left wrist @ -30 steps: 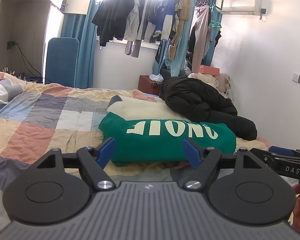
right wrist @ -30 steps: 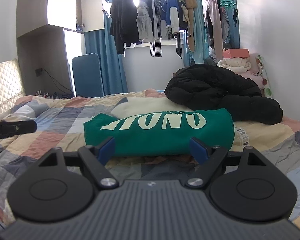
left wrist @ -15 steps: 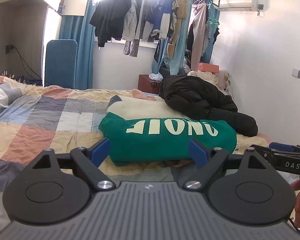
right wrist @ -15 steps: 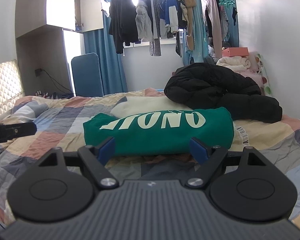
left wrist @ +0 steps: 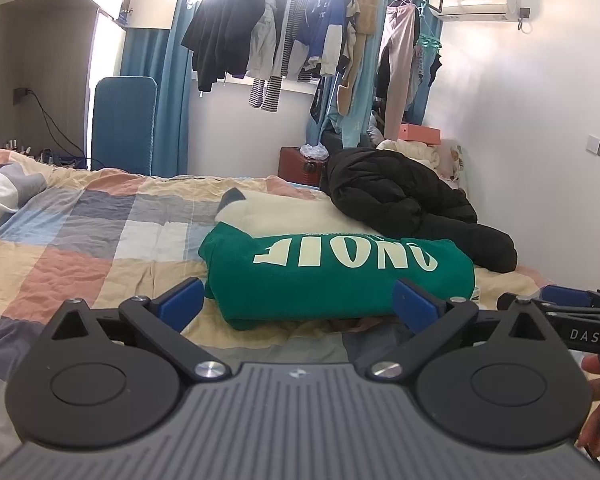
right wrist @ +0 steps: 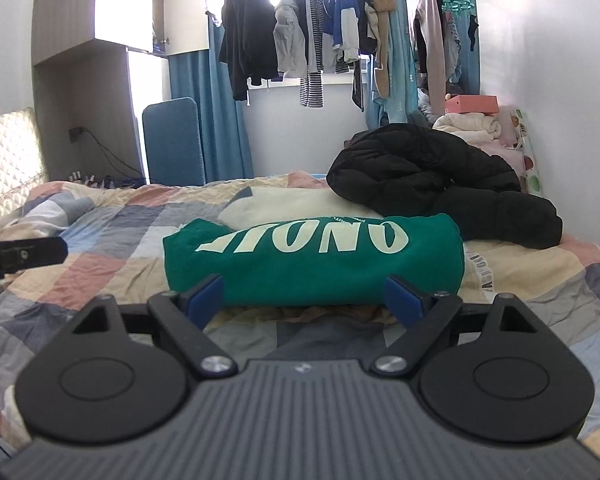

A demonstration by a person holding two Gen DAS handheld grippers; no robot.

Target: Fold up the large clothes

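Green sweatshirt, folded on the bed just before the black jacket, looks soft, bulky and light, best taken at its near corners; left gripper and right gripper are opening, empty.

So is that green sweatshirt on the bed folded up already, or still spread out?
Folded. The green sweatshirt lies as a compact, thick bundle on the checked bedspread, edges rounded over, no sleeves trailing out, pale lettering on top.

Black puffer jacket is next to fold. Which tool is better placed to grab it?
Probably the right tool: the black puffer jacket lies on its side. Both tools, including the left tool, are empty, jaws opening, short of the green sweatshirt.
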